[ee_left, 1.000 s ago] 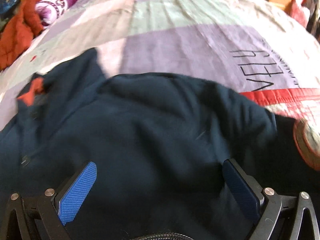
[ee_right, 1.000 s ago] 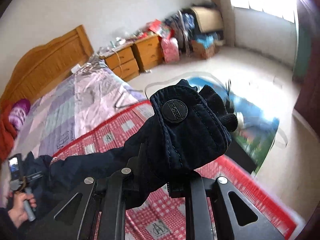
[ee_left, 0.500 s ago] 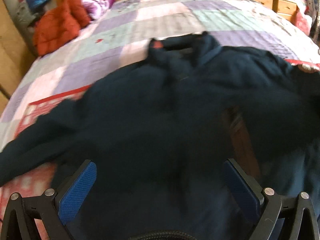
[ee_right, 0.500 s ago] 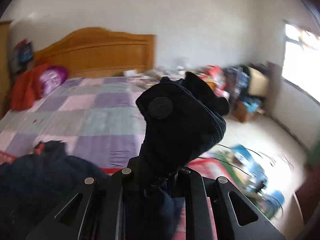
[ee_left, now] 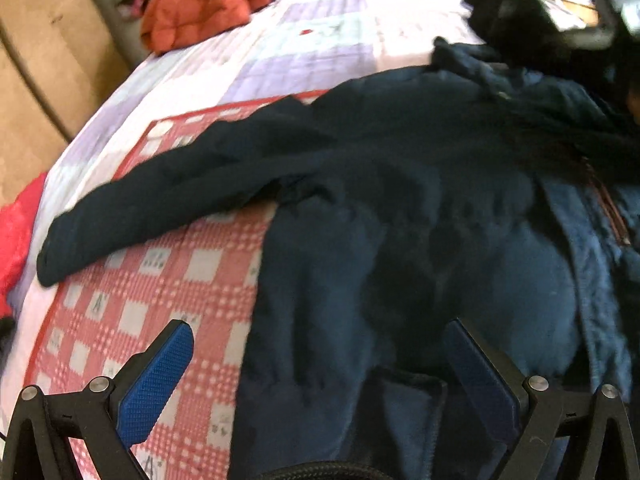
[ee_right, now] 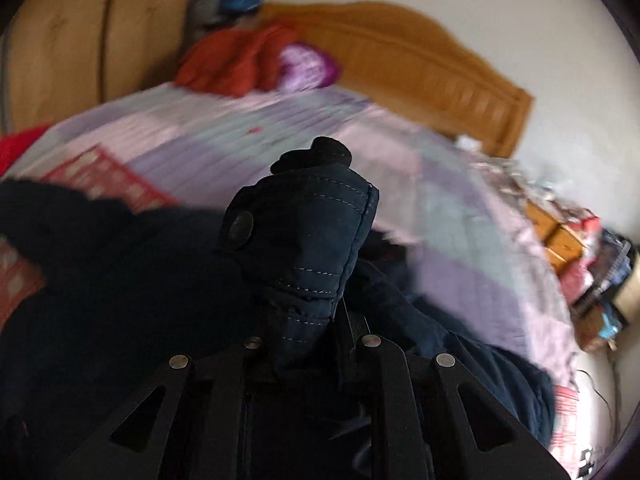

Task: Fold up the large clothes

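— Between your left gripper's (ee_left: 316,364) blue pads (ee_left: 154,384), what do you have?
— Nothing pinched. Your jaws stand wide apart, and the navy jacket (ee_left: 400,240) lies spread just beyond and beneath them, its hem reaching down between the two fingers without either pad pressing on it.

— And to the left of that gripper?
— Your view shows the red-and-white checked cloth (ee_left: 160,288) bare there, with one sleeve (ee_left: 160,200) of the jacket stretched flat across it, out toward the far left.

— What about your right gripper (ee_right: 304,320)?
— Its jaws are closed tight on the sleeve cuff (ee_right: 304,240) of the jacket. The cuff bunches up right ahead of the fingers, stitched seams and a round snap button (ee_right: 239,229) facing you. The rest of that sleeve hangs down to both sides of the gripper, over the jacket's body on the left.

— Farther ahead of the two grippers?
— You see the quilt (ee_right: 360,152) in lilac, pink and pale green squares running away from you. At its far end sit an orange garment (ee_left: 200,4) and a purple pillow (ee_right: 308,66), touching each other, against the wooden headboard (ee_right: 420,68). Well off to the right of your right gripper stand wooden drawers (ee_right: 556,232), blurred.
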`<state>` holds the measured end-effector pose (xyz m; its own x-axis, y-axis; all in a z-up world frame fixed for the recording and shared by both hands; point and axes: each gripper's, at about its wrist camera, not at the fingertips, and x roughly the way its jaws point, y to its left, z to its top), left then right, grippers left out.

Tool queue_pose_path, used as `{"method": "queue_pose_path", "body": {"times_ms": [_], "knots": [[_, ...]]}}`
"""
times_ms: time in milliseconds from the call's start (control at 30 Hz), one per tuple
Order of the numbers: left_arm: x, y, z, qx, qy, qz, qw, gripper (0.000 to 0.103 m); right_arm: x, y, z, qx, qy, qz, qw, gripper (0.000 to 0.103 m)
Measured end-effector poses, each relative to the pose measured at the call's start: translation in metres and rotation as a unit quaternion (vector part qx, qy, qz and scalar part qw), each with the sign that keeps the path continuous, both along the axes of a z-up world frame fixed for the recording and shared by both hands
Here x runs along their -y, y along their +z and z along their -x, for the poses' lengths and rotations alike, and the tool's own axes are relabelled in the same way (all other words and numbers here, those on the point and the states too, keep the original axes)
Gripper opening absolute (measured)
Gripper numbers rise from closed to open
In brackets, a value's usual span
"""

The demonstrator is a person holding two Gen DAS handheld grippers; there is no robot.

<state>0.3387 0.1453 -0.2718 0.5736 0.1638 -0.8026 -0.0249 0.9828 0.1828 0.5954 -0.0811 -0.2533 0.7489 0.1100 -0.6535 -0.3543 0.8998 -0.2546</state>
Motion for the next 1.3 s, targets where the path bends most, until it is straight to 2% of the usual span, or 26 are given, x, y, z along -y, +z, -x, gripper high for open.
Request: {"method": "queue_pose_path", "body": {"times_ms": [133, 233, 300, 433, 500, 533, 567, 633, 700, 733, 767, 867, 900, 1000, 1067, 1133, 1233, 1300], "knots": [[-0.012, -0.010, 0.003, -0.003, 0.016, 0.012, 0.9998, 0.103, -0.042, -0.038, 0.002, -0.034, 0.055, 0.016, 0.998, 0.018], [-0.017, -0.017, 0.004, -0.008, 0.016, 0.014, 0.9997, 0.103, -0.056, -0.057, 0.005, -0.052, 0.070, 0.024, 0.996, 0.018], [-0.018, -0.021, 0.005, -0.010, 0.015, 0.012, 0.9998, 0.103, -0.055, -0.059, 0.008, -0.055, 0.065, 0.019, 0.996, 0.018], [-0.016, -0.022, 0.011, -0.003, 0.016, 0.015, 0.9997, 0.103, -0.058, -0.038, 0.015, -0.017, 0.060, -0.031, 0.998, 0.018], [-0.015, -0.023, 0.010, -0.007, 0.019, 0.021, 0.9996, 0.103, -0.066, -0.046, 0.009, -0.039, 0.059, -0.029, 0.997, 0.018], [-0.015, -0.023, 0.009, -0.010, 0.021, 0.024, 0.9995, 0.103, -0.070, -0.057, 0.002, -0.067, 0.053, -0.023, 0.996, 0.020], [-0.015, -0.022, 0.009, -0.009, 0.021, 0.024, 0.9994, 0.103, -0.072, -0.064, -0.005, -0.092, 0.050, -0.021, 0.994, 0.027], [-0.014, -0.018, 0.009, -0.004, 0.021, 0.023, 0.9995, 0.103, -0.074, -0.078, -0.009, -0.133, 0.043, -0.010, 0.990, 0.035], [-0.013, -0.016, 0.008, -0.002, 0.018, 0.021, 0.9996, 0.103, -0.075, -0.075, -0.002, -0.135, 0.055, -0.017, 0.989, 0.057], [-0.013, -0.016, 0.007, -0.001, 0.019, 0.020, 0.9996, 0.103, -0.074, -0.071, 0.006, -0.135, 0.068, -0.034, 0.988, 0.077], [-0.013, -0.017, 0.006, -0.001, 0.020, 0.020, 0.9996, 0.103, -0.073, -0.064, 0.016, -0.134, 0.086, -0.055, 0.986, 0.084], [-0.012, -0.017, 0.000, -0.006, 0.026, 0.023, 0.9994, 0.103, -0.069, -0.040, 0.043, -0.124, 0.134, -0.098, 0.978, 0.084], [-0.011, -0.015, -0.003, -0.005, 0.027, 0.026, 0.9993, 0.103, -0.061, -0.032, 0.050, -0.114, 0.130, -0.111, 0.979, 0.084], [-0.003, -0.011, -0.013, 0.000, 0.019, 0.021, 0.9996, 0.103, -0.015, -0.015, 0.055, -0.093, 0.069, -0.134, 0.984, 0.084], [0.002, -0.010, -0.022, 0.004, 0.013, 0.017, 0.9998, 0.103, 0.024, -0.009, 0.053, -0.070, 0.006, -0.118, 0.991, 0.084], [0.010, -0.009, -0.035, 0.007, 0.005, 0.017, 0.9998, 0.103, 0.072, -0.006, 0.045, -0.051, -0.068, -0.096, 0.992, 0.084], [0.027, -0.009, -0.063, 0.019, -0.010, 0.014, 0.9997, 0.103, 0.146, -0.011, 0.026, -0.040, -0.174, -0.070, 0.981, 0.084], [0.044, -0.010, -0.092, 0.026, -0.021, 0.019, 0.9993, 0.103, 0.184, -0.028, 0.014, -0.070, -0.219, -0.052, 0.972, 0.084]]}}
